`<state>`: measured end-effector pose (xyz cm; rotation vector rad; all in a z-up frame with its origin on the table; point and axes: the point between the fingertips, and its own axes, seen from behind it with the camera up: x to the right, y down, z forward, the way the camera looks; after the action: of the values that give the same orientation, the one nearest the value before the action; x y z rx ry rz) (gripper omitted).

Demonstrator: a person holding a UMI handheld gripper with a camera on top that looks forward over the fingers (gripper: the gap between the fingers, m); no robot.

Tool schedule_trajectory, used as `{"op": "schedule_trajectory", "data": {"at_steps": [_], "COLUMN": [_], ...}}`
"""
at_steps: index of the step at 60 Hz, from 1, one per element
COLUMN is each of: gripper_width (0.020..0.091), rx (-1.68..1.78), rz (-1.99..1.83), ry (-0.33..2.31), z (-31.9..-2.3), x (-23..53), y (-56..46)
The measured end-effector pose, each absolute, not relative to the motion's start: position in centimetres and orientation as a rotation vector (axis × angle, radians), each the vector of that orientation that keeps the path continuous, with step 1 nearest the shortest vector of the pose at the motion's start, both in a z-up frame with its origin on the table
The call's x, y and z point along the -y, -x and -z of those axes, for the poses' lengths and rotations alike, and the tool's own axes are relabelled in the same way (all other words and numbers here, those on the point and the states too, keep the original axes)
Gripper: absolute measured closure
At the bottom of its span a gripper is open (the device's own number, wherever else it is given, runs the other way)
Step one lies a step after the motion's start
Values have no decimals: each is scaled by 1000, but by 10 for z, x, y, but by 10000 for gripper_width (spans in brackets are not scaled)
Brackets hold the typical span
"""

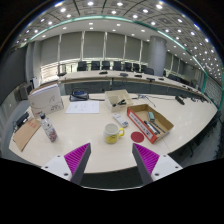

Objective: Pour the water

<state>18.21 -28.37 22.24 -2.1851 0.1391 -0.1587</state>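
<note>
The yellow ceramic mug (114,132) sits on the pale tabletop (85,125) just ahead of your gripper (112,160), whose magenta-padded fingers (77,156) stand apart, released, holding nothing.
</note>
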Motion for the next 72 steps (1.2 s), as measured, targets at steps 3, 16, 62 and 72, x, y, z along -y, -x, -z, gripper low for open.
{"op": "schedule_trajectory", "data": {"at_steps": [3, 16, 62, 72], "gripper_width": [243, 240, 243, 516], "rx": [-131, -46, 51, 39], "rz": [147, 75, -58, -3], "ry": [2185, 2207, 2016, 1975], "z": [-222, -208, -65, -47], "x": [283, 271, 55, 30], "y": [-175, -109, 150, 148]}}
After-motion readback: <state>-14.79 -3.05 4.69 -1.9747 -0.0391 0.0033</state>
